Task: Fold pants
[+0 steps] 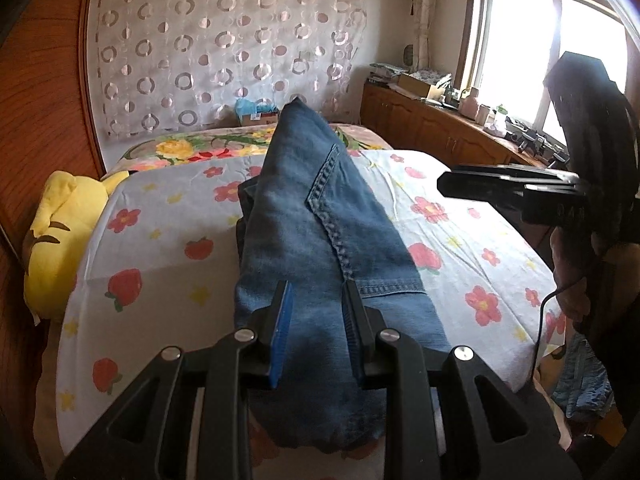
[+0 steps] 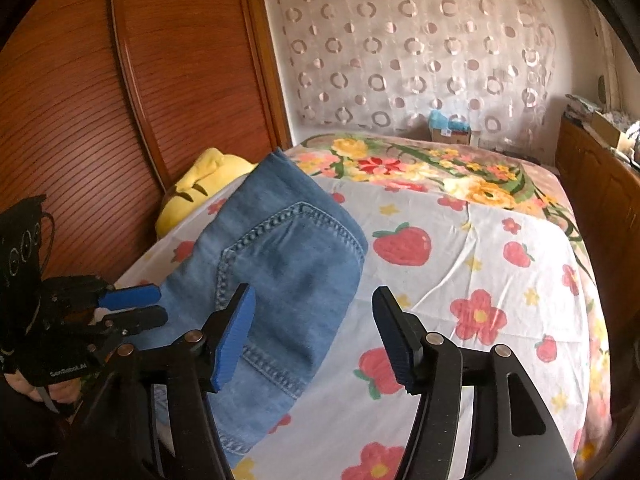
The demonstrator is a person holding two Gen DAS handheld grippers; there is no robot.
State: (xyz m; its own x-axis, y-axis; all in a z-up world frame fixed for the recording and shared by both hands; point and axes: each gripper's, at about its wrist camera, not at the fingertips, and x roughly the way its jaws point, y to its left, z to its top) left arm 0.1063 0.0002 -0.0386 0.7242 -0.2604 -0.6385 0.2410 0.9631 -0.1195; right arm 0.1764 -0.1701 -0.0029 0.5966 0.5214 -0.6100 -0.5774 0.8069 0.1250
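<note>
Folded blue denim pants [image 1: 304, 216] lie lengthwise on the strawberry-print bedsheet [image 1: 160, 280]. The near end of the pants runs up between the fingers of my left gripper [image 1: 318, 300], which is shut on the denim. In the right wrist view the left gripper [image 2: 160, 306] pinches the left edge of the pants [image 2: 288, 264]. My right gripper [image 2: 314, 296] hovers open over the pants' right edge and the sheet [image 2: 460, 264], with nothing pressed between its pads. From the left wrist view, the right gripper [image 1: 444, 184] sits off to the right, apart from the pants.
A yellow plush toy [image 1: 60, 240] lies at the bed's left edge against a wooden wardrobe [image 2: 80, 120]. A floral blanket [image 2: 420, 168] covers the far end. A cluttered wooden cabinet [image 1: 440, 128] runs under the window. More blue cloth [image 1: 580, 380] hangs off the bed's right side.
</note>
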